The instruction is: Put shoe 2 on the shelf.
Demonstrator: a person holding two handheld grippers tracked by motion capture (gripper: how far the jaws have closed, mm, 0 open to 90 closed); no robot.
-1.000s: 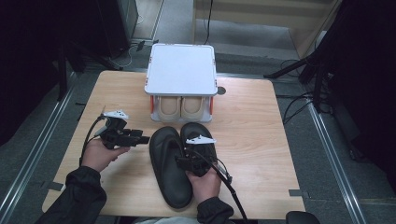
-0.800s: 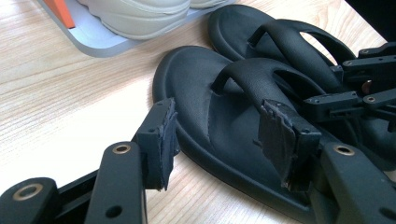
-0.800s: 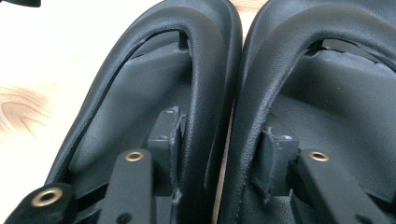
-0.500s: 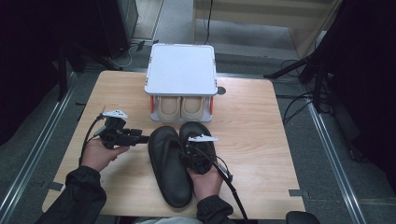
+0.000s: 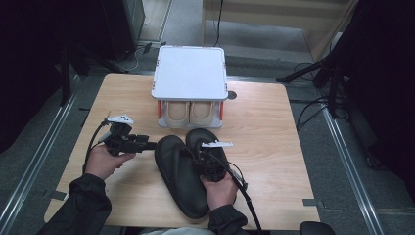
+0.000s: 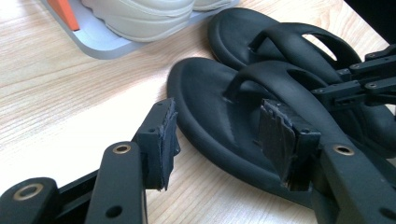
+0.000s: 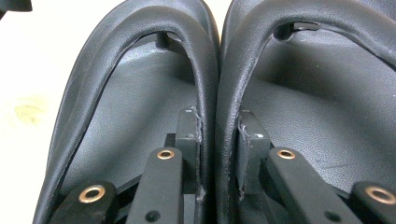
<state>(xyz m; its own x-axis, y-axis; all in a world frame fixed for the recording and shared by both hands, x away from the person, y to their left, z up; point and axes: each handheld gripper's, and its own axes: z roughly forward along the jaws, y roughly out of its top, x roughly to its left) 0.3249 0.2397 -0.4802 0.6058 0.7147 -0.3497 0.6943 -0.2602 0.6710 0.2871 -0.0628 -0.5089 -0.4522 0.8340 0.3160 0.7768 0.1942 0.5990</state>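
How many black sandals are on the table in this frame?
2. The left sandal lies in front of the white rack; the right sandal lies against it, and the right tool pinches their two inner straps together.

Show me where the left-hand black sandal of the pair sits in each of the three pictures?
High view: the left black sandal lies low and centre on the table.
Left gripper view: it lies across the middle, beyond the open jaws.
Right gripper view: it takes up the left half.
Shared landmark: the other black sandal, pressed alongside it.
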